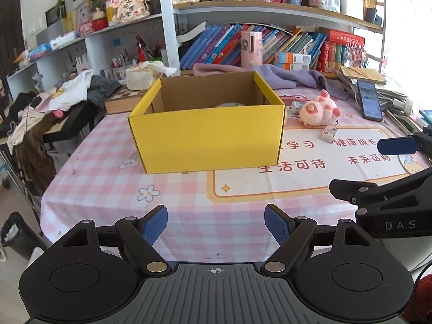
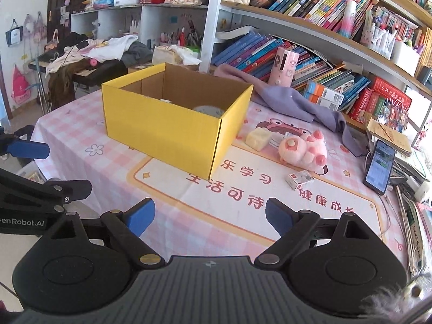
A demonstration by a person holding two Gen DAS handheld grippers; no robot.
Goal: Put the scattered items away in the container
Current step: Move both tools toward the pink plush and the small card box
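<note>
Table (image 2: 113, 178): covered with a pink checked cloth; its far edge is hidden behind the things on it.
Box (image 1: 208, 137): yellow, open on top, in the middle of the table, ahead of both grippers; a grey round thing inside is mostly hidden by the wall.
Plush pig (image 2: 303, 149): lies to the right of the box, apart from it.
Pale block (image 2: 258, 138): just beside the box, left of the pig.
Small carton (image 2: 299, 179): in front of the pig, ahead of the right gripper.
Left gripper (image 1: 216, 225): fingers wide apart, holds nothing, above the cloth.
Right gripper (image 2: 210, 217): also wide apart, holds nothing, touches nothing.
</note>
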